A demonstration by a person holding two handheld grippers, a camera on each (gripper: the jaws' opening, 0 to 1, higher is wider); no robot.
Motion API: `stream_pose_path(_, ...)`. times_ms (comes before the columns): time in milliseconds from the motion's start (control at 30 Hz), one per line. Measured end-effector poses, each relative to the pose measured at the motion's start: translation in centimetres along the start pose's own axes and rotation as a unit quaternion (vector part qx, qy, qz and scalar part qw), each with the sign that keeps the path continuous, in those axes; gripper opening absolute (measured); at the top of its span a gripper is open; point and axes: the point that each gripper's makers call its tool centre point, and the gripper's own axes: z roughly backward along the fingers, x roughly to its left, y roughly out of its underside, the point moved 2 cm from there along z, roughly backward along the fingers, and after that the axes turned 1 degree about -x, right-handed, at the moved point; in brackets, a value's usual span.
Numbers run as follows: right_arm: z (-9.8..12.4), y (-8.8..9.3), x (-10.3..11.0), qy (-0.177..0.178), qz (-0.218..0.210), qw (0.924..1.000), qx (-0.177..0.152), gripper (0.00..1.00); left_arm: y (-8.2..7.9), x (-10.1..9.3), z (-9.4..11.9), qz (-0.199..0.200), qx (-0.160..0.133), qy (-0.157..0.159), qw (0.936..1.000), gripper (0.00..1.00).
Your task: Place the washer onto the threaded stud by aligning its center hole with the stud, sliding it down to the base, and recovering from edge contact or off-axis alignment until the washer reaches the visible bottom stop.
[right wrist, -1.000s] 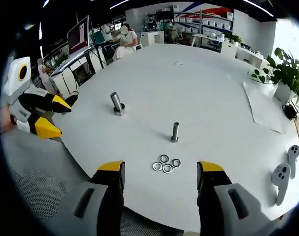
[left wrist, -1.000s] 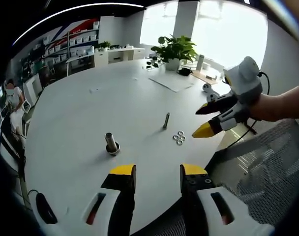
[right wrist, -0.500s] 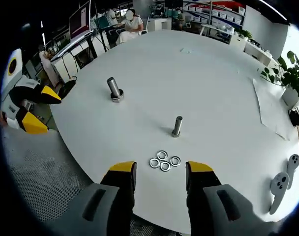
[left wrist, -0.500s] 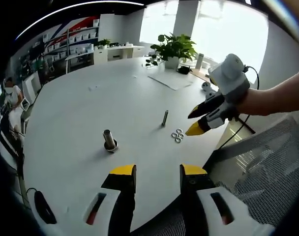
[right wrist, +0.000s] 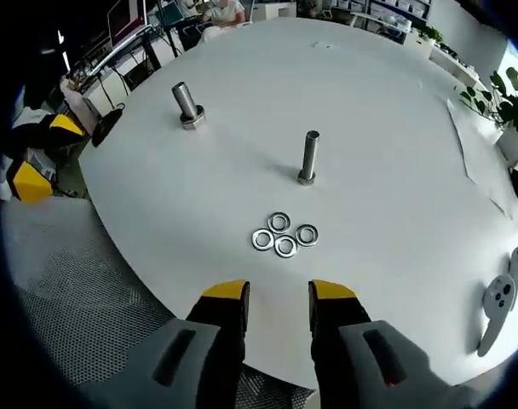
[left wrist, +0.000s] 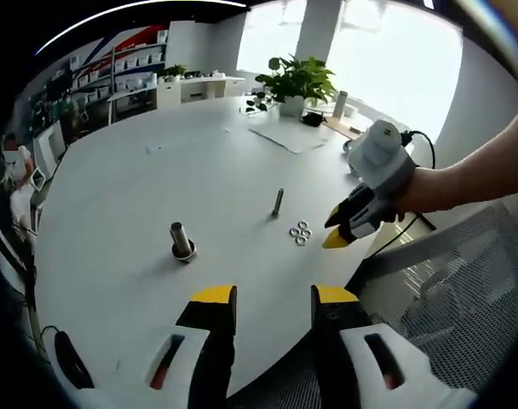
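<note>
Several flat steel washers (right wrist: 283,236) lie in a tight cluster on the white round table (right wrist: 387,128), just ahead of my right gripper (right wrist: 278,294). Its jaws stand open with a narrow gap and nothing between them. Beyond the washers a slim threaded stud (right wrist: 309,158) stands upright, and a thicker stud on a nut base (right wrist: 187,104) stands further left. In the left gripper view my left gripper (left wrist: 274,298) is open and empty over the table's near edge. The right gripper (left wrist: 332,231) hovers beside the washers (left wrist: 299,233), near the slim stud (left wrist: 278,202) and right of the thick stud (left wrist: 181,241).
A potted plant (left wrist: 297,85) and a paper sheet (left wrist: 290,136) sit at the table's far side. Two white controllers (right wrist: 500,294) lie at the right edge. A grey mesh chair (left wrist: 446,298) stands beside the table. The left gripper (right wrist: 42,153) hangs off the table's left rim.
My right gripper has come down and forward toward the washers, and its jaws have narrowed from wide apart to a small gap. The left gripper has barely moved.
</note>
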Motion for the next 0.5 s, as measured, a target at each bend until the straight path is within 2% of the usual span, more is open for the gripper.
stream_pose_path(167,-0.7,-0.8,-0.4,0.007,-0.002,1.0000,0.006,0.26,0.0,0.0,0.0,0.003,0.000,0.002,1.0000,0.33)
stream_pose_path(300,-1.5,-1.1,-1.1,0.013,-0.022,0.9996,0.013,0.25,0.2,0.1,0.0,0.006,0.003,0.001,1.0000,0.33)
stream_pose_path(433,-1.8,-1.5,-1.1,0.013,0.003,0.9998,0.015,0.21,0.1,0.1,-0.1,0.006,0.001,0.002,1.0000,0.33)
stream_pose_path(500,-1.9,-1.8,-1.2,0.011,0.003,0.9998,0.015,0.19,0.2,0.1,0.0,0.007,0.003,0.002,1.0000,0.33)
